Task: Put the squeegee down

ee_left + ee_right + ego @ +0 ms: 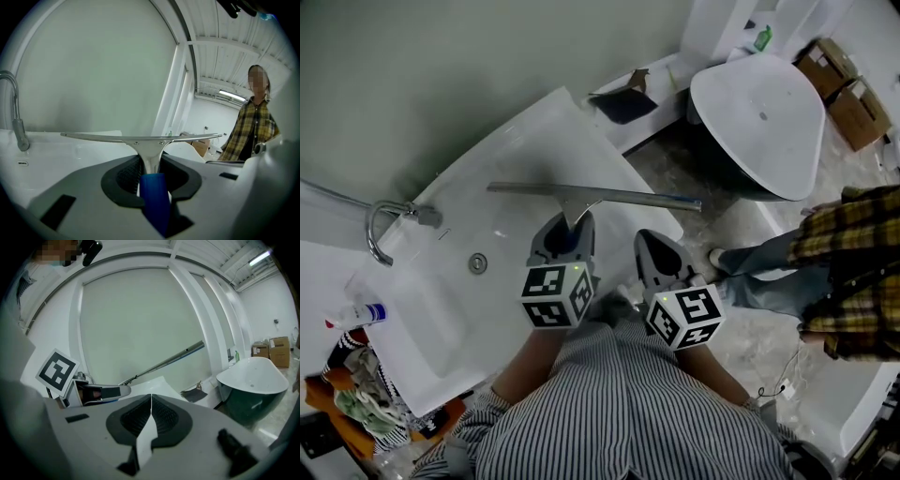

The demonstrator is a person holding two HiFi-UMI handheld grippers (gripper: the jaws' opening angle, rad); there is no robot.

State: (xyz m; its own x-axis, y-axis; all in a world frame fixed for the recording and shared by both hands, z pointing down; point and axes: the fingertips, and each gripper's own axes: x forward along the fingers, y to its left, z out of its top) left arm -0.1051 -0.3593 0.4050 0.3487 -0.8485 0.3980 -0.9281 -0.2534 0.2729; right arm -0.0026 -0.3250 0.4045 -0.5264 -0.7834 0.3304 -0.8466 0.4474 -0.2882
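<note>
Squeegee [591, 195] held in my left gripper [567, 227], above the white basin [441, 319].
My left gripper's jaws are clamped on the squeegee's blue handle, and the metal blade lies level across the basin's right end, well clear of the tap [386, 225]. My right gripper [661, 255] hangs just beside the left one, its jaws pressed together on nothing. A person in a plaid shirt [853, 262] stands off to my right.

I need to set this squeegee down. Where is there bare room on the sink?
Bare: the sink basin around the drain, and its stretch between drain and squeegee. Crowded: the left edge, with the faucet and spray bottle.
</note>
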